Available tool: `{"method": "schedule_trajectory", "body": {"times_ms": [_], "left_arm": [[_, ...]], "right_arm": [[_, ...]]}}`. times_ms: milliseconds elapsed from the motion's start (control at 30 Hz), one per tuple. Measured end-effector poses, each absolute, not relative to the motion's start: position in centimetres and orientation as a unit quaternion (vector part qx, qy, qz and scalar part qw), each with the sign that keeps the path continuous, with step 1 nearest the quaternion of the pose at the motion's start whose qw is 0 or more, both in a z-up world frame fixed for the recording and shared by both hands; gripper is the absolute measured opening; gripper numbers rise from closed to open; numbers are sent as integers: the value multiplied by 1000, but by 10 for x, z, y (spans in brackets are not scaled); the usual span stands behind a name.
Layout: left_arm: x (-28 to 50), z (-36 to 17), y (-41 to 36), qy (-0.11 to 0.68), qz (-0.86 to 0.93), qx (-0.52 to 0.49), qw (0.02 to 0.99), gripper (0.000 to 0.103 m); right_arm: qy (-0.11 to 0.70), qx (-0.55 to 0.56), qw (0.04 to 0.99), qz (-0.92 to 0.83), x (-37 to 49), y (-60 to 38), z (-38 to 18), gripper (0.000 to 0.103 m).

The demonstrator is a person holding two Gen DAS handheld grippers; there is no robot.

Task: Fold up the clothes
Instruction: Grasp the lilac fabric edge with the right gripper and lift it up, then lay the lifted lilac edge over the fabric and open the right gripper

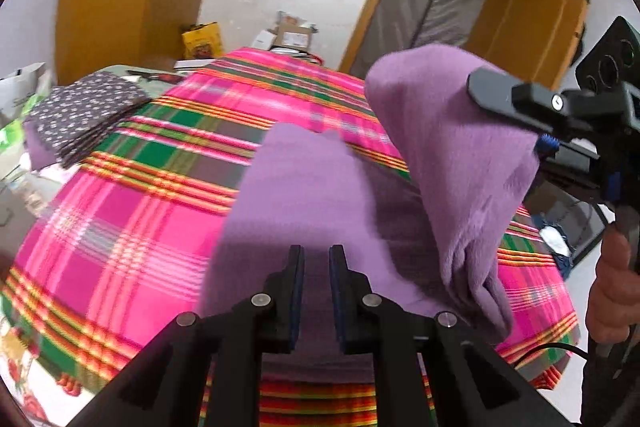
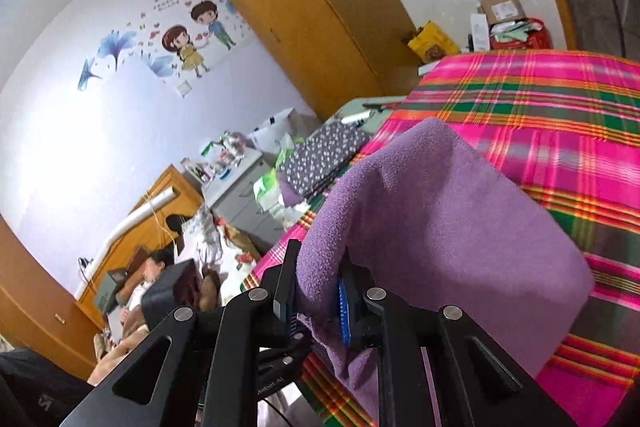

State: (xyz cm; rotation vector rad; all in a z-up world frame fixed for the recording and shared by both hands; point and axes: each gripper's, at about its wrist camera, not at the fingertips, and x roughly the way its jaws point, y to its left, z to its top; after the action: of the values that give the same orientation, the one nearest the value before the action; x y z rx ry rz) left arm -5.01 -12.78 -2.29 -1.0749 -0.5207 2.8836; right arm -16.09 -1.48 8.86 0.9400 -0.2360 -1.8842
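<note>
Right gripper (image 2: 320, 291) clamping lifted purple cloth (image 2: 440, 227), left gripper (image 1: 317, 291) pinching its near edge

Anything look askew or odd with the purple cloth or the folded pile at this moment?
Nothing damaged or spilled. The purple cloth is lifted mid-fold, one end pinched in the right gripper, the other in the left gripper, bunching over the plaid bedspread. The dotted folded garment lies neatly stacked.

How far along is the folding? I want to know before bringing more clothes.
Done: a dotted dark garment lies folded at the bed's far corner. In hand: both the left gripper and right gripper grip the purple cloth, lifted mid-fold. Left: laying it flat.
</note>
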Motion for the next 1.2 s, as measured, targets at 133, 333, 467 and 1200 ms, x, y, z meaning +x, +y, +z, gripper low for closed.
{"method": "schedule_trajectory", "body": {"times_ms": [133, 333, 467, 1200], "left_arm": [[-44, -25, -142, -168, 923, -346, -23, 13], [-34, -27, -165, -174, 919, -349, -66, 13], [-30, -30, -176, -178, 916, -350, -82, 13], [-22, -40, -194, -156, 906, -371, -130, 13]], "right_arm": [[-74, 404, 480, -775, -166, -39, 72, 18], [-35, 427, 469, -772, -168, -71, 46, 20], [-18, 439, 468, -767, -169, -88, 35, 29], [-8, 431, 485, -761, -148, -116, 41, 46]]}}
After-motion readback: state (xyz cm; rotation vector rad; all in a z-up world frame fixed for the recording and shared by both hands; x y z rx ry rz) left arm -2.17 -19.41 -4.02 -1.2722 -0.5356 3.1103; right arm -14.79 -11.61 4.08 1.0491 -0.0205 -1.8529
